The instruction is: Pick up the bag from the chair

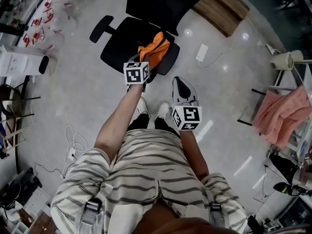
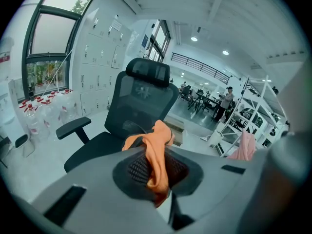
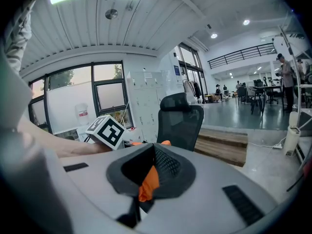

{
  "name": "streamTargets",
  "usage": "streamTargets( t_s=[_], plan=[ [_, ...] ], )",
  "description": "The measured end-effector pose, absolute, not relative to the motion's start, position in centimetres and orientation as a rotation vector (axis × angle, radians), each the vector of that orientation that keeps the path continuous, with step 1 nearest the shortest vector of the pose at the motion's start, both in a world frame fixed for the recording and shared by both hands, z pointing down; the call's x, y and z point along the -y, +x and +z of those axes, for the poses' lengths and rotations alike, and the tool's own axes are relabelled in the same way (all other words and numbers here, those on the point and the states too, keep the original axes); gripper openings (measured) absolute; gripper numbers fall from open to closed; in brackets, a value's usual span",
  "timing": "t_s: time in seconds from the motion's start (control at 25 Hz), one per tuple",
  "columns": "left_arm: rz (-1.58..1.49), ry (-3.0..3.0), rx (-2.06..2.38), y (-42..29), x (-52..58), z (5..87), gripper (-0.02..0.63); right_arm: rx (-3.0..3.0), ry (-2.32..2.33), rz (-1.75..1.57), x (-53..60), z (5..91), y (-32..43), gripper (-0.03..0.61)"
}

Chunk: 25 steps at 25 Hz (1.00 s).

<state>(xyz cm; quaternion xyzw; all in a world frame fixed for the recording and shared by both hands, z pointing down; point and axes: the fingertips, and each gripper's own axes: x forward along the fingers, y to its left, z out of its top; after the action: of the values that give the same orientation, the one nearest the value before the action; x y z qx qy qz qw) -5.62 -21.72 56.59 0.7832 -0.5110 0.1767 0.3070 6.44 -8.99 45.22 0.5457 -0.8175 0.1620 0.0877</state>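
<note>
An orange bag point(image 1: 155, 50) lies on the seat of a black office chair point(image 1: 122, 43) ahead of my feet. My left gripper point(image 1: 147, 64) reaches to the bag's near edge and is shut on its orange fabric. In the left gripper view that fabric point(image 2: 156, 150) hangs pinched through the jaws of the left gripper point(image 2: 158, 182), with the chair point(image 2: 146, 96) behind. My right gripper point(image 1: 176, 81) hangs shut over the floor, right of the chair and apart from the bag. In the right gripper view a bit of the orange bag point(image 3: 148, 182) shows past the tips of the right gripper point(image 3: 150, 173).
A wooden platform point(image 1: 222, 6) lies beyond the chair. A white power strip point(image 1: 201, 52) and its cable are on the floor to the right. A pink cloth point(image 1: 282, 113) hangs on a rack at far right. Loose cables point(image 1: 73, 140) and bottles point(image 1: 48, 9) are on the left.
</note>
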Motion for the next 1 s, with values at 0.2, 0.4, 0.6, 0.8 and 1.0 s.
streamTargets(
  t_s=[0.2,0.4,0.6,0.8,1.0],
  plan=[
    [0.437,2.083,1.357,-5.8,21.3,55.1,0.031,2.447,1.623,0.472,8.8,44.5,6.3,0.018],
    [0.396,2.089,1.359,-5.9,21.0,53.9,0.031,2.445,1.631,0.458,8.9,43.9,6.5,0.018],
    [0.377,2.092,1.361,-6.1,20.4,53.0,0.031,2.456,1.637,0.441,8.8,43.2,6.5,0.018],
    [0.353,2.114,1.36,-6.1,20.2,51.3,0.031,2.467,1.646,0.43,9.1,42.4,6.2,0.018],
    [0.33,2.112,1.371,-6.4,19.7,50.1,0.031,2.488,1.654,0.451,9.5,41.8,6.0,0.018]
  ],
)
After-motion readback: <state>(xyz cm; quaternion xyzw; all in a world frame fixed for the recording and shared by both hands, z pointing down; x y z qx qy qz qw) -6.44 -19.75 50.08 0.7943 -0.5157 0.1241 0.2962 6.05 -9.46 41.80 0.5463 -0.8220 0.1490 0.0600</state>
